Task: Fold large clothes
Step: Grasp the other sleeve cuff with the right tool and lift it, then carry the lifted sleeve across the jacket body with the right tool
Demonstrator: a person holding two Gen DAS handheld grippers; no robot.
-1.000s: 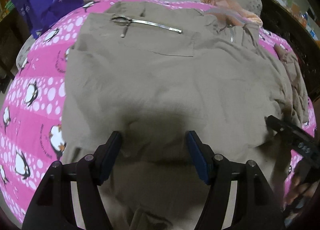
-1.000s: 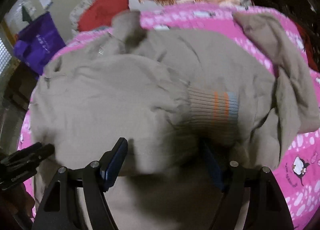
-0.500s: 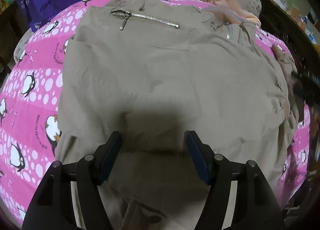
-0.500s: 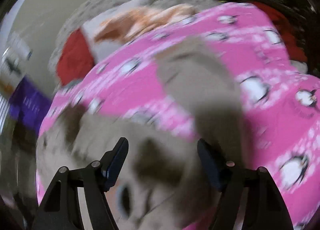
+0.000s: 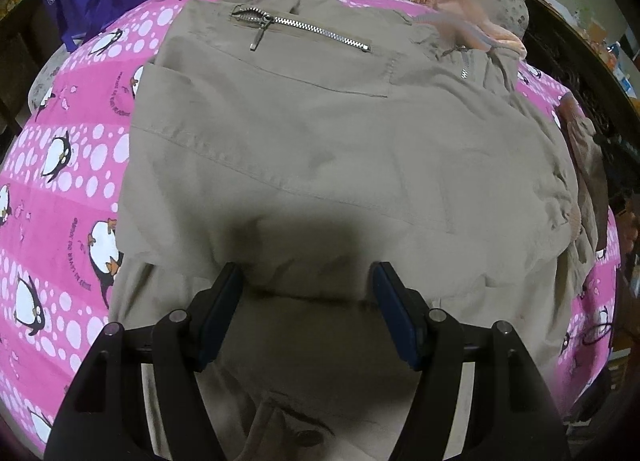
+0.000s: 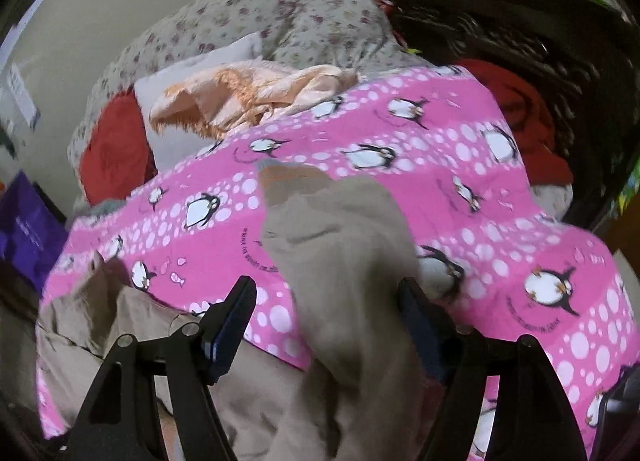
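A beige jacket is spread flat on a pink penguin-print blanket covering the bed, its zipped pocket toward the far end. The left gripper is held above the jacket's near part with its fingers apart and nothing clamped between them. In the right wrist view, a sleeve of the jacket is seen lying across the blanket, its ribbed cuff farthest away. The right gripper is opening, the sleeve lying between its fingers without being pinched.

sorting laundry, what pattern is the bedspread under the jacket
Pink bedspread with penguins and white dots; clearest in right wrist view.
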